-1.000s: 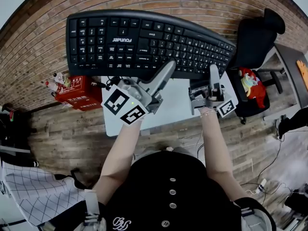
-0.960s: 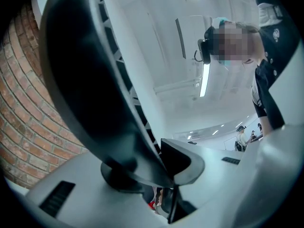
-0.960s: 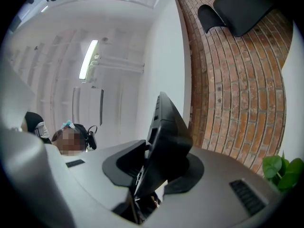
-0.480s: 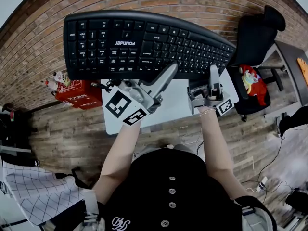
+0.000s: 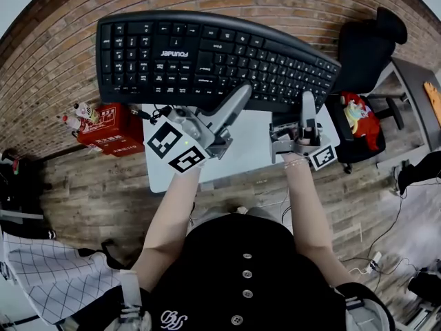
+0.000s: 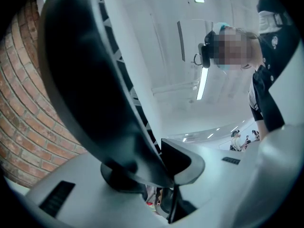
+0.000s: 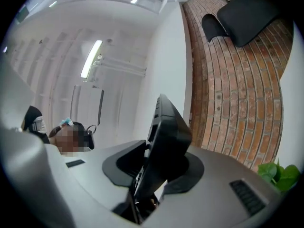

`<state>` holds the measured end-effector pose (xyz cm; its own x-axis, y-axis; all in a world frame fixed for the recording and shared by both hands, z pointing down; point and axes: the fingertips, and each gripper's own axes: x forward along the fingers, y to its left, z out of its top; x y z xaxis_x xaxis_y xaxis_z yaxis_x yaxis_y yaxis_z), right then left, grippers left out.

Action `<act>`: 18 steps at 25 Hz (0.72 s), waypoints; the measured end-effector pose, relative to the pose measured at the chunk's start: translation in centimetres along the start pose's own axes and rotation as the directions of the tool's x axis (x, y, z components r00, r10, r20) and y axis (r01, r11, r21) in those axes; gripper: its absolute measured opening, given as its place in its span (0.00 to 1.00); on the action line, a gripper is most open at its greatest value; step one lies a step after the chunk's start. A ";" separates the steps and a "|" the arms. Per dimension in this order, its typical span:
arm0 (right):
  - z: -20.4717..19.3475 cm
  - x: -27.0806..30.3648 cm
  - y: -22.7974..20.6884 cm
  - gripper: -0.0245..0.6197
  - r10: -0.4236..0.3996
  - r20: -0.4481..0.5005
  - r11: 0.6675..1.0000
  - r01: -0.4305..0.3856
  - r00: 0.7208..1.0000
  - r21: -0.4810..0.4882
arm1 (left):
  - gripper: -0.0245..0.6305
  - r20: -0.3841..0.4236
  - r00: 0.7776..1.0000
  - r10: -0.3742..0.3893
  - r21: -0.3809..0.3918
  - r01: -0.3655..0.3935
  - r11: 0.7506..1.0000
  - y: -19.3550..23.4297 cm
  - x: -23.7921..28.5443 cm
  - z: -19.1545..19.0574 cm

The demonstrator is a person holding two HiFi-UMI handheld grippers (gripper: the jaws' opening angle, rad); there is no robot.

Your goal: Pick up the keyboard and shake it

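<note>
**A:** Keyboard (image 5: 207, 57): where do we have it?

**B:** We hold it up in the air at twelve o'clock in the head view, keys facing us, above the white table (image 5: 255, 154).

**A:** And our tongs?

**B:** Both pinch its near edge. The left gripper (image 5: 241, 94) grips at about six o'clock of the keyboard, the right gripper (image 5: 307, 103) at four o'clock. In each gripper view we see the black edge clamped between the pads.

**A:** Around us?

**B:** We see a red box (image 5: 110, 129) at nine o'clock of the table and a black chair (image 5: 365, 54) at two o'clock.
</note>
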<state>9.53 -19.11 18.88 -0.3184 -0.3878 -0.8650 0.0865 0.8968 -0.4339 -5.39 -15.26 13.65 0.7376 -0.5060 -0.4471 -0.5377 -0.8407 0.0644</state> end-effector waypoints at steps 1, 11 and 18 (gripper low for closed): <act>0.2 0.1 0.2 0.22 -0.008 0.000 1.000 0.008 1.000 -0.023 | 0.24 0.007 1.000 -0.007 -0.017 0.007 1.000 0.1 0.1 0.0; 1.1 2.4 3.2 0.22 -0.087 -0.014 0.979 0.082 0.996 -0.188 | 0.24 0.117 0.991 -0.070 -0.196 0.092 0.976 1.4 0.5 0.8; 0.8 4.0 5.8 0.21 -0.124 -0.048 0.954 0.105 0.991 -0.279 | 0.24 0.202 0.973 -0.115 -0.290 0.172 0.941 1.8 0.1 1.7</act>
<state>9.49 -15.64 12.76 -0.3717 -0.4850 -0.7916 -0.2148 0.8745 -0.4349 -6.92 -16.49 12.21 0.6968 -0.3564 -0.6225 -0.2610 -0.9343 0.2428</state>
